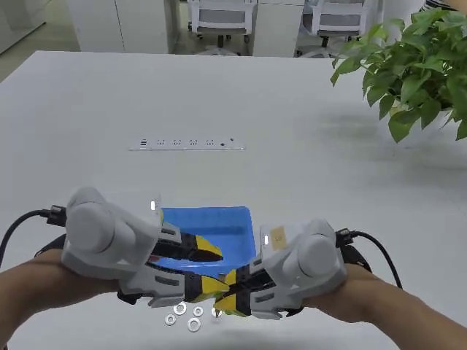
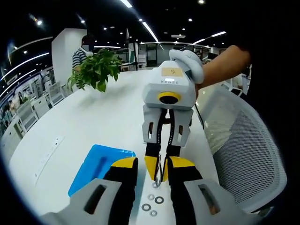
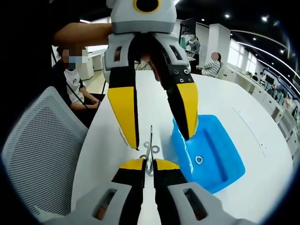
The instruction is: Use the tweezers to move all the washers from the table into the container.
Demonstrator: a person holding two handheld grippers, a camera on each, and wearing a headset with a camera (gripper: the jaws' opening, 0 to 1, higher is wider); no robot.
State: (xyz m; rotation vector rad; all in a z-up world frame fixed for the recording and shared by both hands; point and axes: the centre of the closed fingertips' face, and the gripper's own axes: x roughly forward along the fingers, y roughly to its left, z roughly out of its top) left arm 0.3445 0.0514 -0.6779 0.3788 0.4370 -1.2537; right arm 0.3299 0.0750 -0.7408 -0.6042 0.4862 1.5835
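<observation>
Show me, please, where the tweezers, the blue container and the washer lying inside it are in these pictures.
tweezers [image 3: 151, 136]: right gripper view, on the thin metal shaft.
blue container [image 3: 220, 152]: right gripper view, on its bare floor.
washer [image 3: 199, 160]: right gripper view, on the small ring itself.

Leafy green plant at far right, flat white socket strip well apart from it, white office chairs beyond the far edge, grey mesh chair back close by, ceiling strip lights, seated person just beyond the mesh chair.
</observation>
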